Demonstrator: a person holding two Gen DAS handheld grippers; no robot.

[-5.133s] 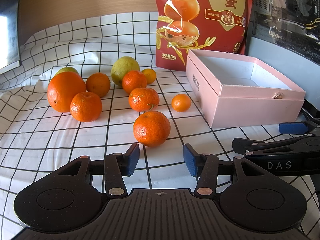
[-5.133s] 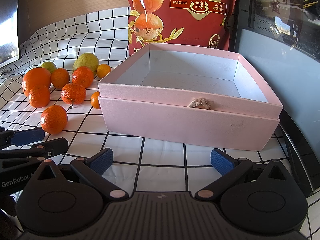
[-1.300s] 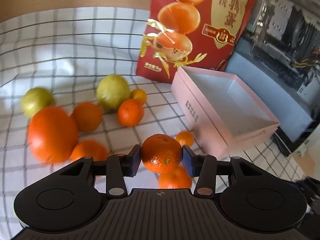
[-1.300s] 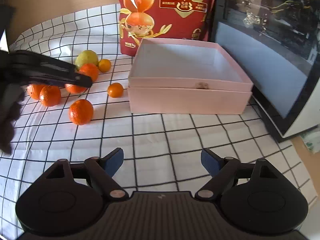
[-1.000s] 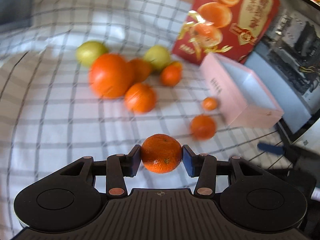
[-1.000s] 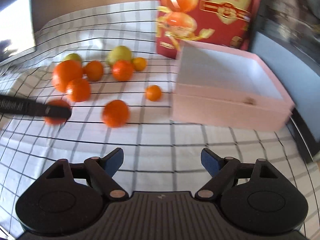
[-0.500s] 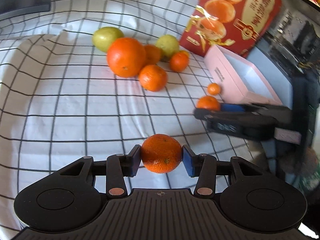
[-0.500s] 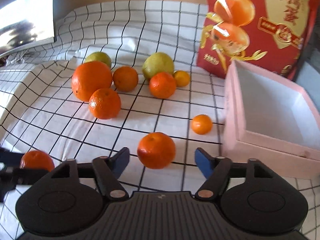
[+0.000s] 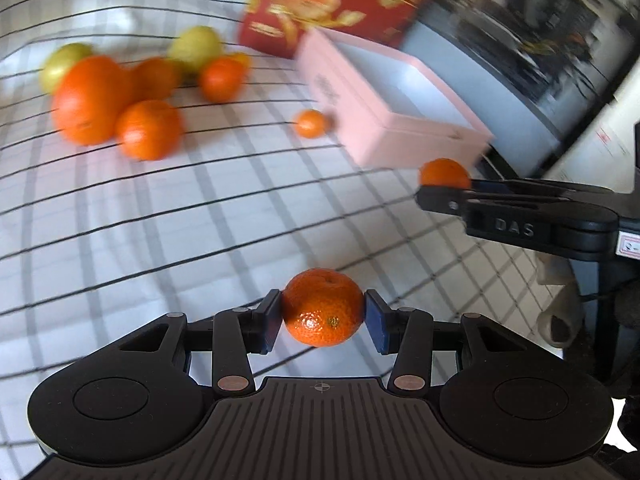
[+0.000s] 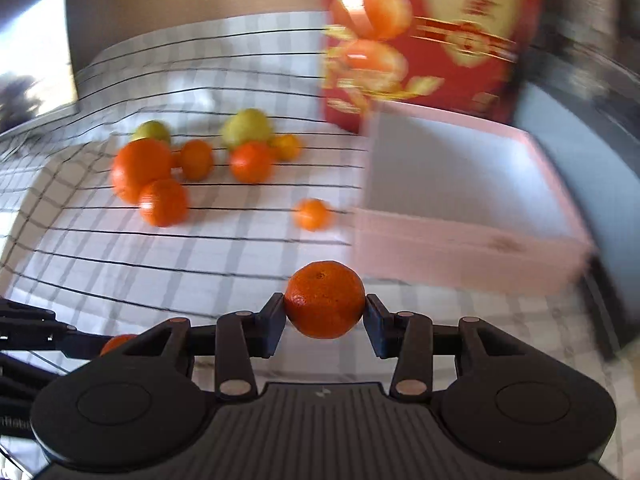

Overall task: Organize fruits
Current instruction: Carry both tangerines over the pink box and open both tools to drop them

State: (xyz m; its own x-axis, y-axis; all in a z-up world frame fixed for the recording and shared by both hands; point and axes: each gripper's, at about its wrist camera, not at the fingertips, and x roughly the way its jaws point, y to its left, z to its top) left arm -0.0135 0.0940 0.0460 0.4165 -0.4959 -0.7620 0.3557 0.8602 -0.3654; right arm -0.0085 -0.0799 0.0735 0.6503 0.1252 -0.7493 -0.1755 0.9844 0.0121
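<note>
My left gripper (image 9: 323, 316) is shut on a mandarin (image 9: 323, 307) and holds it above the checked cloth. My right gripper (image 10: 325, 318) is shut on a second mandarin (image 10: 325, 300), also lifted; it shows in the left wrist view (image 9: 444, 173) at the right, near the box corner. The open pink box (image 9: 394, 96) (image 10: 460, 184) lies ahead, empty inside. Several oranges, mandarins and two green-yellow fruits sit in a cluster to its left: a big orange (image 9: 90, 98) (image 10: 140, 168), a small mandarin (image 9: 310, 123) (image 10: 312, 214) beside the box.
A red snack bag (image 10: 424, 40) (image 9: 332, 4) stands behind the box. A dark monitor (image 9: 528, 48) stands at the right. The checked cloth (image 9: 160, 216) covers the table. Both views are motion-blurred.
My right gripper has shut on the mandarin it was around and lifted it. Both grippers have swung toward the pink box, the left still holding its mandarin.
</note>
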